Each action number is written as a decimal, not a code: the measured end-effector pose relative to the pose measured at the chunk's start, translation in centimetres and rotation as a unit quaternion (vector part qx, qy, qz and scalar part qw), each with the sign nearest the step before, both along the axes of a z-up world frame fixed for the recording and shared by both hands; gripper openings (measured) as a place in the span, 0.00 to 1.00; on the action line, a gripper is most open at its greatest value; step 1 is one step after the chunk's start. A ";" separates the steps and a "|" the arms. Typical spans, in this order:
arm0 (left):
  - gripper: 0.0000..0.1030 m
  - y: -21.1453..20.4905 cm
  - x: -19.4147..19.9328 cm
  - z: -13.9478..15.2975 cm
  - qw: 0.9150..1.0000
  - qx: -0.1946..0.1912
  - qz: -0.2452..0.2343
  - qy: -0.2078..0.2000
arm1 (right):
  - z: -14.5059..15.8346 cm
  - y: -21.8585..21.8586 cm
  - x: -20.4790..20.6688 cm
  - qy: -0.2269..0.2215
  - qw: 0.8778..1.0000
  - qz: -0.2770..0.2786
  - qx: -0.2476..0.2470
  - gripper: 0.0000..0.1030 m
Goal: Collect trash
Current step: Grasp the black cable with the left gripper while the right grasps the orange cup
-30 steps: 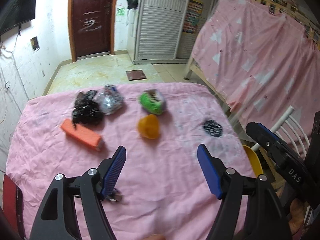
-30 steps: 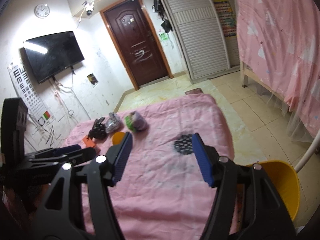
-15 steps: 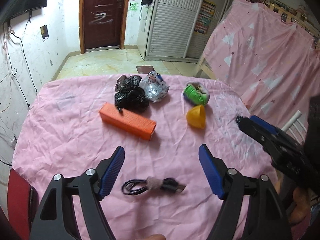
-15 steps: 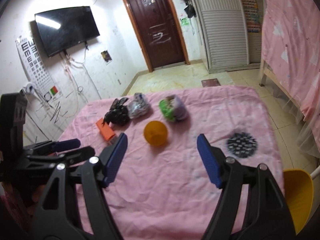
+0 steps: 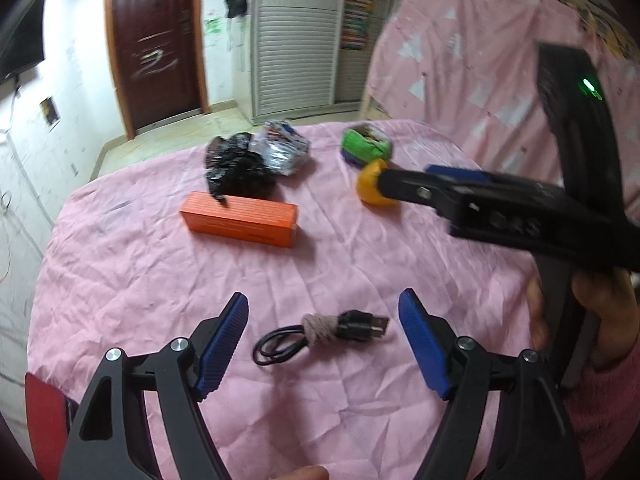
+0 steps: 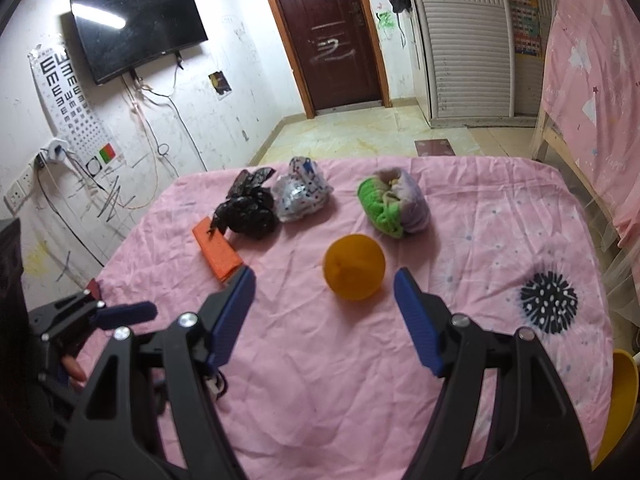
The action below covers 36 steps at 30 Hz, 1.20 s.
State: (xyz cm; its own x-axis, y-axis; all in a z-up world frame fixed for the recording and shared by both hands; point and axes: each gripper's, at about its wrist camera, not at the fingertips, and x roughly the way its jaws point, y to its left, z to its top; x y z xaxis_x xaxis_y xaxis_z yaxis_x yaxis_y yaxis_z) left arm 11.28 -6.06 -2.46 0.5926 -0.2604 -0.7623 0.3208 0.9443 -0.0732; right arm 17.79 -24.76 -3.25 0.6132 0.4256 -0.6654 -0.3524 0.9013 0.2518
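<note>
Left wrist view: my left hand-held gripper (image 5: 322, 338) hovers with fingers apart over the coiled cable (image 5: 320, 332) on the pink counter (image 5: 120, 264), orange box (image 5: 240, 219) beyond; nothing collected yet, I judge.

Right wrist view: right hand-held gripper (image 6: 325, 309), fingers apart, faces the orange cup (image 6: 354, 266); next, close in and squeeze. Trash bundles (image 6: 394, 208) sit farther back, counter edge well right, yellow bin (image 6: 622, 396) past it.
</note>
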 end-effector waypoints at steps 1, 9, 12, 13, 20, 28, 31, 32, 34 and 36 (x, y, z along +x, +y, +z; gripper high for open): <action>0.68 -0.2 -0.1 -0.1 1.000 0.002 -0.008 0.000 | -0.1 0.1 0.2 0.002 1.000 0.000 -0.002 0.67; 0.68 -1.3 0.0 -1.7 0.999 0.032 -0.043 0.006 | -0.8 0.7 1.2 0.013 1.000 -0.001 -0.017 0.67; 0.64 -1.3 0.3 -2.3 0.998 0.042 -0.042 0.007 | -1.0 0.8 1.6 0.016 1.000 0.000 -0.021 0.67; 0.61 -1.3 0.3 -2.4 0.998 0.043 -0.043 0.009 | -1.1 0.9 1.7 0.017 1.000 0.000 -0.022 0.67; 0.42 -1.1 0.5 -2.4 0.998 0.040 -0.044 0.004 | -1.5 1.1 2.3 0.024 0.999 0.001 -0.027 0.68; 0.37 0.3 0.6 -1.9 1.000 0.009 -0.026 0.009 | -1.9 1.6 3.1 0.031 0.999 -0.003 -0.042 0.69; 0.36 1.0 0.8 -1.7 1.000 -0.002 -0.008 0.008 | -2.1 1.7 3.5 0.037 0.998 -0.004 -0.045 0.69; 0.36 1.3 0.9 -1.6 1.000 -0.006 -0.002 0.008 | -2.2 1.7 3.7 0.040 0.998 -0.005 -0.046 0.69; 0.36 1.9 1.0 -1.4 1.000 -0.013 0.010 0.005 | -2.3 1.8 3.9 0.043 0.998 -0.006 -0.048 0.69; 0.36 2.6 0.9 -1.0 1.000 -0.023 0.020 -0.002 | -2.5 2.0 4.1 0.045 0.997 -0.004 -0.055 0.68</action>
State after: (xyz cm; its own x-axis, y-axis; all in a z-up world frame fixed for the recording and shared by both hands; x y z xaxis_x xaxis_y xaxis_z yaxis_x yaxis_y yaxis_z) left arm 12.14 -3.51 -3.47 0.6055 -0.2709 -0.7483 0.2835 0.9520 -0.1153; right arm 21.92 -22.71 -5.71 0.5518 0.3422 -0.7605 -0.3250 0.9281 0.1818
